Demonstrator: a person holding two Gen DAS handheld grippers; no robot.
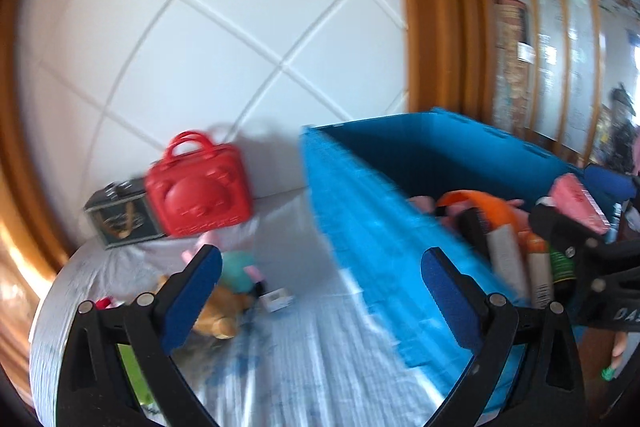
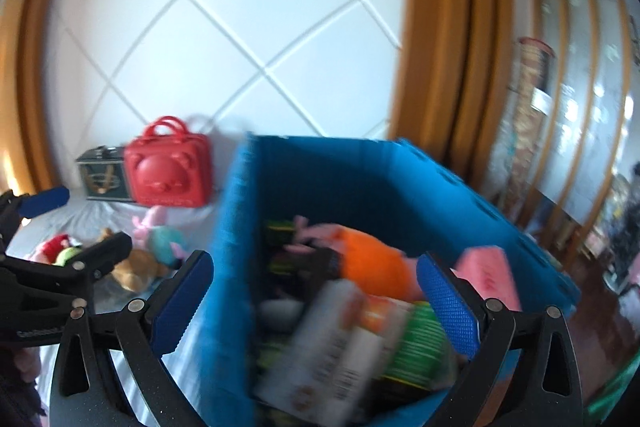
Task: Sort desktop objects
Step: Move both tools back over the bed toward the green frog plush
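Starting at the table's (image 1: 304, 367) far left corner, a dark green box (image 1: 122, 215) stands against the wall, with a red bear-face case (image 1: 200, 195) upright just beside it, handle up. Nearer lie plush toys (image 1: 224, 291), blurred. The left tongs (image 1: 320, 301) hang wide open over the cloth, holding nothing. Along the right edge sits the blue bin (image 2: 320, 187), its long axis running away toward the wall. The right tongs (image 2: 316, 301) gape empty above its jumbled packets (image 2: 332, 343).
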